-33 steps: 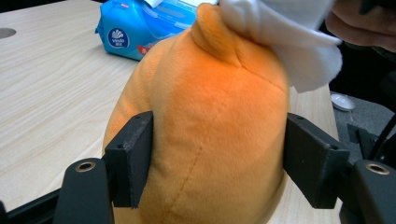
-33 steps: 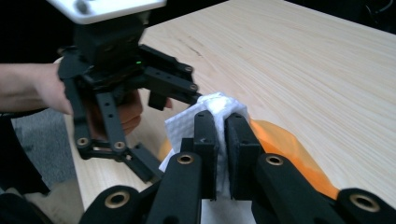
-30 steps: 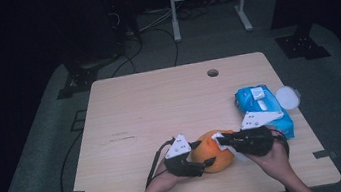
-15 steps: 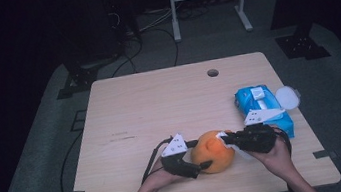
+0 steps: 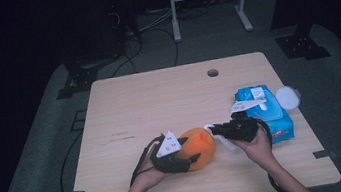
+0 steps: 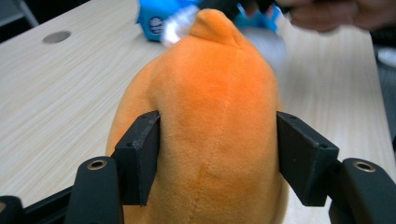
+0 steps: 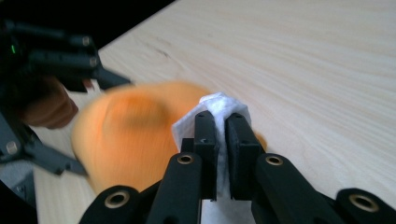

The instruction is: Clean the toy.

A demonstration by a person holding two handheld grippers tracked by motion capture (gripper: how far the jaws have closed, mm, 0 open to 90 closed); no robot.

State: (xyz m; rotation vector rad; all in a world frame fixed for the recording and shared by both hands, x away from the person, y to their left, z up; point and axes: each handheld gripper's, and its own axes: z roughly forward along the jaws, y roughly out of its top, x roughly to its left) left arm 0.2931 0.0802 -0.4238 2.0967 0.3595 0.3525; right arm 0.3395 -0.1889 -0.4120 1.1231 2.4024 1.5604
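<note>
An orange plush toy [image 5: 200,146] lies near the table's front edge. My left gripper [image 5: 189,161] holds it from the left. In the left gripper view its black pads [image 6: 140,158] press into both sides of the plush [image 6: 215,107]; the jaws have just been closing on it. My right gripper [image 5: 212,129] comes in from the right, shut on a white wipe [image 5: 225,143]. In the right gripper view the wipe [image 7: 218,103] is pinched between the jaws of the right gripper [image 7: 222,123] and rests against the plush [image 7: 130,135].
A blue pack of wipes [image 5: 268,112] lies at the right edge of the wooden table [image 5: 159,102], with a white round lid [image 5: 287,97] beside it. A cable hole [image 5: 212,73] sits near the far edge. Dark floor and stands surround the table.
The right gripper with the wipe has shifted a little left and away from the person, along the plush. The left gripper and plush have shifted slightly left.
</note>
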